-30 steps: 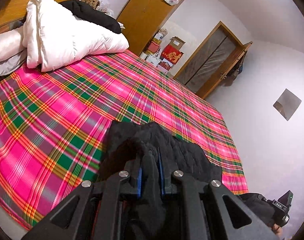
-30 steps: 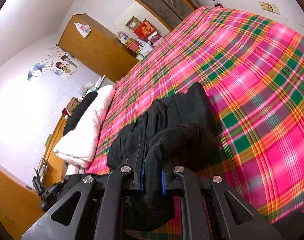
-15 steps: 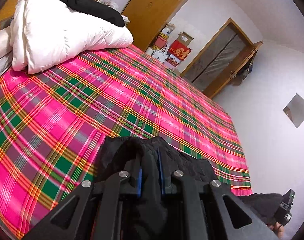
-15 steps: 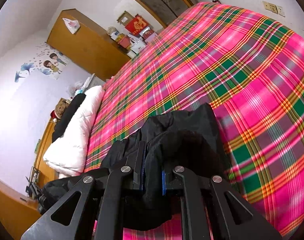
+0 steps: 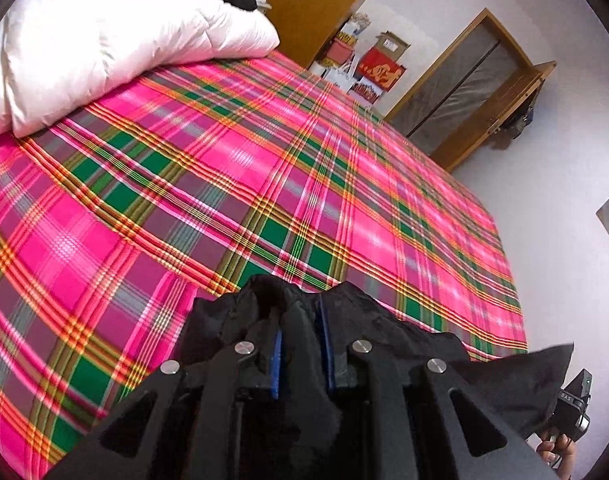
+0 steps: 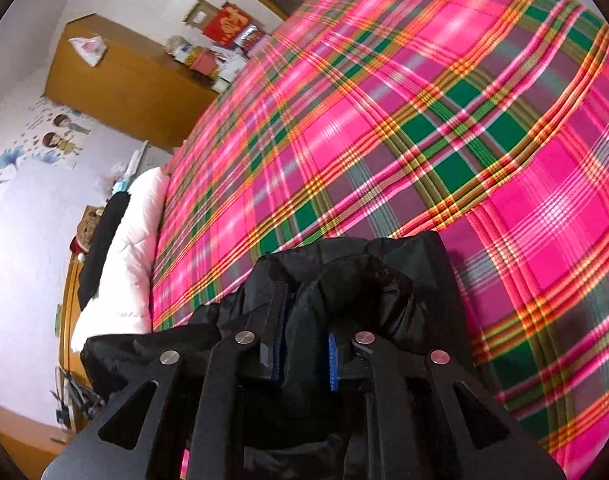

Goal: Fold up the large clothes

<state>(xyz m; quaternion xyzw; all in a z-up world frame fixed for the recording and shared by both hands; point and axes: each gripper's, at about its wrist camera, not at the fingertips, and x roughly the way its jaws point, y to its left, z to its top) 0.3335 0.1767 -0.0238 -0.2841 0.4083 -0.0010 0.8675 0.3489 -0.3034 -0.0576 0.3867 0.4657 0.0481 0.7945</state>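
Note:
A black garment lies bunched on the pink plaid bed, stretched between both grippers. My left gripper has a fold of it between its blue pads; the jaws are opening, and cloth still fills the gap. In the right wrist view the same garment bulges over my right gripper. Its jaws are opening too, with fabric packed between them. Both grippers point down, low over the bed. At the lower right of the left view the right gripper shows, with a hand under it.
A white duvet with a dark garment on top is piled at the head of the bed, also in the right view as the duvet. A wooden wardrobe, stacked boxes and a door stand beyond the bed.
Both grippers have travelled forward and lower over the bed with the black garment. The plaid cover now looks closer and the garment edge rests on it. The pads stand slightly wider apart.

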